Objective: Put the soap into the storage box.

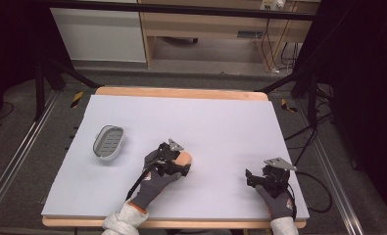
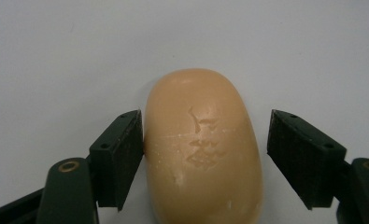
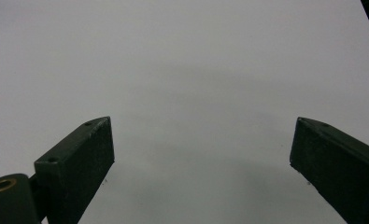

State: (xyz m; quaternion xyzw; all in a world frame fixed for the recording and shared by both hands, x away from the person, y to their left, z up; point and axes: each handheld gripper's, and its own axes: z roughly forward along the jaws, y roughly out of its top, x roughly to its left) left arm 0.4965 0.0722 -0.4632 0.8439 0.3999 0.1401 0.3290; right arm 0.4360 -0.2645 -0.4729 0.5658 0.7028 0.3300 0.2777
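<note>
Soap: lying flat on the tabletop, sitting between your left tool's jaws.
Left tool: spread wide, one pad touching.
Feel: hard, smooth, probably slippery.
Hold: you are squeezing the long sides, gently.
Right tool: wide, holding nothing.

No legible text anywhere; only an unreadable embossed mark on the soap bar.
</note>
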